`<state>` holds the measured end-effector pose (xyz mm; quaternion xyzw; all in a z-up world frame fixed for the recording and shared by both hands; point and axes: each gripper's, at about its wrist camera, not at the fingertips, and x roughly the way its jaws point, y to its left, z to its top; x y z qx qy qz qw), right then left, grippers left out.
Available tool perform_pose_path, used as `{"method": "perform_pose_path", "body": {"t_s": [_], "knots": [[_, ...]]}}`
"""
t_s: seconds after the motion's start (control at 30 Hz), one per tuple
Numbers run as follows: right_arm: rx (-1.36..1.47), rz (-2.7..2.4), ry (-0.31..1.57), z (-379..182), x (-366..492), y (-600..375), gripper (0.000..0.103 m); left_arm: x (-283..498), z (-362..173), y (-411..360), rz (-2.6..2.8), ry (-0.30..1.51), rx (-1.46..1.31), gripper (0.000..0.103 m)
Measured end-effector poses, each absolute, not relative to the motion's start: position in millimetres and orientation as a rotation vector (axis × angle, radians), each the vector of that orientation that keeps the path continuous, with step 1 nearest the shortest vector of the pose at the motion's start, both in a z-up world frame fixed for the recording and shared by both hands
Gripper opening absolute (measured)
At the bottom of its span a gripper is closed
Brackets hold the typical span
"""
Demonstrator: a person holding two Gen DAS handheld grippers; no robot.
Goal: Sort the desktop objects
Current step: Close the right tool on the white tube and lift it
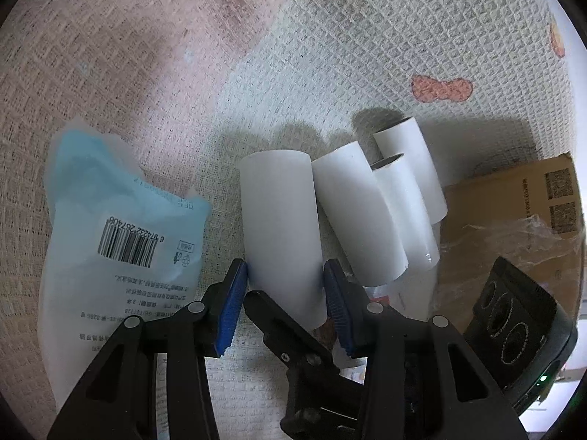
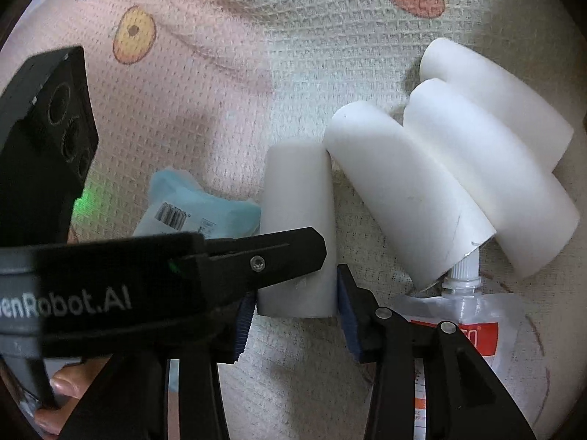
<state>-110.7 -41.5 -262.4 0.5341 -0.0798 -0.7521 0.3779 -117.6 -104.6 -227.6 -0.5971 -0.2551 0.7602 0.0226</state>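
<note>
Right wrist view, gripper [image 2: 293, 308] lettering "enRobot.AI" (cropped)

The white tubes [image 1: 282, 216] look like smooth, matt paper, lying on a coarse woven cloth [image 1: 330, 36]. At left, the pale blue packet [image 1: 121, 220] is soft-sheened plastic film; at right, the brown cardboard [image 1: 513, 198] is dull under crinkled clear wrap.

On the pale blue and white plastic pouch [image 1: 110, 227] at the left: a black barcode, upside down, with digits reading 6 974232 267408; smaller printed lines below, too fine to read. On the black gripper body [image 2: 91, 293] at the near left of the right wrist view: white lettering "enRobot.AI", cut off at the edge. On the brown cardboard box [image 1: 513, 198] at the right: two QR codes, with unreadable small print beside them.
</note>
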Motion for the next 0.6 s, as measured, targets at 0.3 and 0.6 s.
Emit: {"method": "perform_pose_path", "body": {"t_s": [0.3, 0.6], "knots": [[1.287, -1.966, -0.228, -237, -99, -39, 0.039, -96, -195, -97, 2.43, -0.777, -1.68, 0.047], [1.128, -2.042, -0.309, -175, -87, -28, 0.039, -79, -123, -58, 2.612, -0.607, -1.413, 0.047]]}}
